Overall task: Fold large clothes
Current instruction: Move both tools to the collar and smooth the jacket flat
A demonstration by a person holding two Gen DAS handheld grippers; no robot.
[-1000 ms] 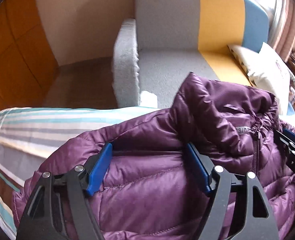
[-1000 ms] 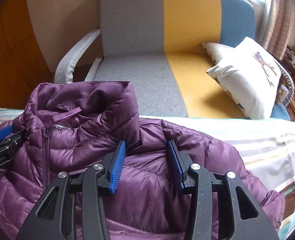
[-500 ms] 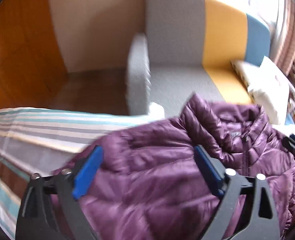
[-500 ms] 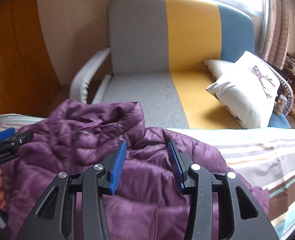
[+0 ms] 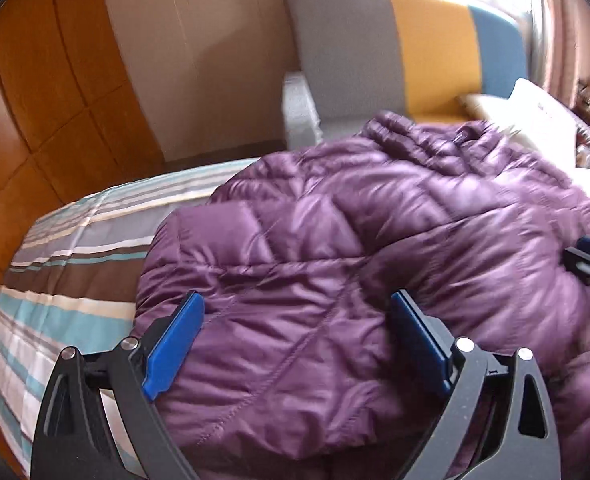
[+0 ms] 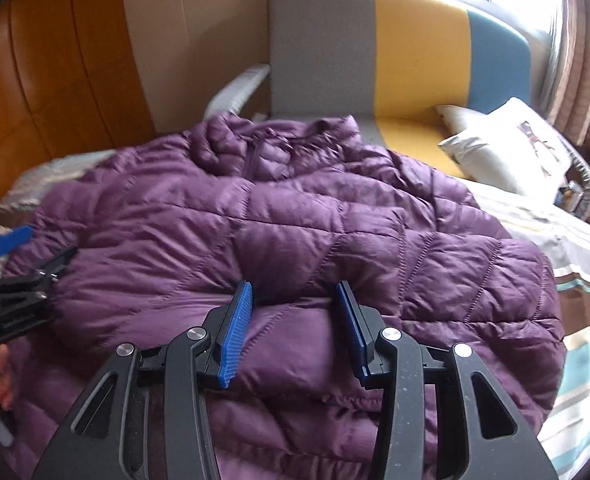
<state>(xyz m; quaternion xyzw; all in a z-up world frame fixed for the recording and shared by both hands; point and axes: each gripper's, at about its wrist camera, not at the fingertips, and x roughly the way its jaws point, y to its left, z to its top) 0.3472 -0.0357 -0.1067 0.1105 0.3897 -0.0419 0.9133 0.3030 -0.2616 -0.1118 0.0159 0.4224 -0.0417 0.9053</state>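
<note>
With the purple quilted down jacket (image 6: 295,216) lying front-up on the striped bed (image 5: 75,248), the left gripper (image 5: 295,344) gapes wide and the right gripper (image 6: 295,320) seemingly pinches a fold, so lift both sides evenly.

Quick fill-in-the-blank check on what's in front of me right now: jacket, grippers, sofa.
1. The jacket on the striped bedspread is ____ in colour.
2. The left gripper has its jaws ____, wider apart than those of the right gripper.
3. The sofa back has a grey, a ____ and a blue panel.
4. A white ____ lies on the sofa seat.

Missing words: purple; open; yellow; pillow
</note>
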